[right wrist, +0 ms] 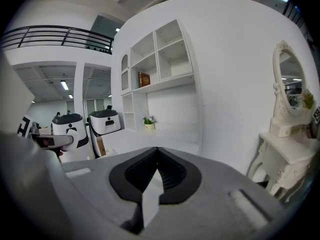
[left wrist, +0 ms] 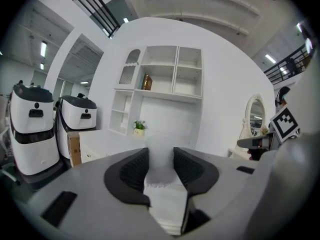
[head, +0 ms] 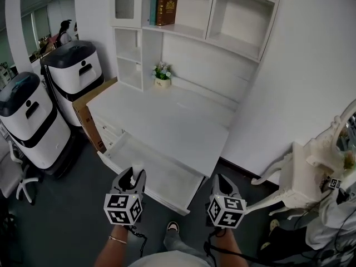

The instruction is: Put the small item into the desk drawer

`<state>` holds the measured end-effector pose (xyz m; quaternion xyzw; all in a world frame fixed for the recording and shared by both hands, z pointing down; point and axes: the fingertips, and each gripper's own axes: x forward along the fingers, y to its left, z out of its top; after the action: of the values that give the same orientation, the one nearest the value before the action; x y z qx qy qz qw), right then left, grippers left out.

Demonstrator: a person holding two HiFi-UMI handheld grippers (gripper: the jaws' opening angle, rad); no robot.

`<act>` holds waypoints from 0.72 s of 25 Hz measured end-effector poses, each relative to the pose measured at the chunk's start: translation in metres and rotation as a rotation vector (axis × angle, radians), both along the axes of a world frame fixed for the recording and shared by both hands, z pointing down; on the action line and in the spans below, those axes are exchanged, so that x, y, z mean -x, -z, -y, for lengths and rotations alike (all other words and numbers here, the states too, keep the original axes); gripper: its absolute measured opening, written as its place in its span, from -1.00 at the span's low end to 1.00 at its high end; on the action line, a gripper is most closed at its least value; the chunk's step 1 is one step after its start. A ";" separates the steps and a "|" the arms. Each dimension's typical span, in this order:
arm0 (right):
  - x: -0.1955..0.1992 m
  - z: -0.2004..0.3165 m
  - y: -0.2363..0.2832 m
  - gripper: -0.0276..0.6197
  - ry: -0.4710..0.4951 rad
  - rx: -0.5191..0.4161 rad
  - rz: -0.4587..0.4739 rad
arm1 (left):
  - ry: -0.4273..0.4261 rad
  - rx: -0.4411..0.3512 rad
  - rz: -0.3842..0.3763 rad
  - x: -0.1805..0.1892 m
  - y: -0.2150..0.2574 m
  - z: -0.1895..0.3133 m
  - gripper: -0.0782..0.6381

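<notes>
Delivery in progress: the left hand-held gripper [head: 132, 174] is clamped on the small item [left wrist: 160, 168], a pale, blurred piece wedged between jaws that stand wide apart. It hovers just short of the open desk drawer [head: 167, 174]. The right hand-held gripper [head: 222, 183], level with its partner and off to that gripper's right, has its jaws pressed together on nothing.

The drawer lies directly ahead of and below the left hand-held gripper, pulled out from under the white counter [head: 167, 121], and its floor looks bare. By appearances the drawer is already opened and the placing is not yet done. The next move would call for lowering the left hand-held gripper forward over the drawer's front wall and parting the jaws once the item is low inside.

Farther ahead, past the counter, the shelf unit's cubbies are mostly empty. One holds books [head: 166, 9], and a small potted plant [head: 162, 74] stands below.
</notes>
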<state>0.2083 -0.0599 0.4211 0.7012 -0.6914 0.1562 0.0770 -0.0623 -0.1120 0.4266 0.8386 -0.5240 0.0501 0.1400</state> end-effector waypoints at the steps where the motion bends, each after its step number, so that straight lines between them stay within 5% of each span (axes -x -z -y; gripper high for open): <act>1: -0.002 0.010 0.001 -0.91 0.004 0.000 0.002 | 0.003 0.002 0.004 -0.002 0.001 0.008 -0.35; 18: -0.030 0.140 0.008 -0.91 0.044 0.009 0.008 | 0.048 0.038 0.013 -0.013 0.003 0.107 -0.35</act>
<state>0.2379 -0.1996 0.4135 0.6847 -0.7063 0.1604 0.0810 -0.0494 -0.2193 0.4241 0.8226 -0.5438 0.0624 0.1537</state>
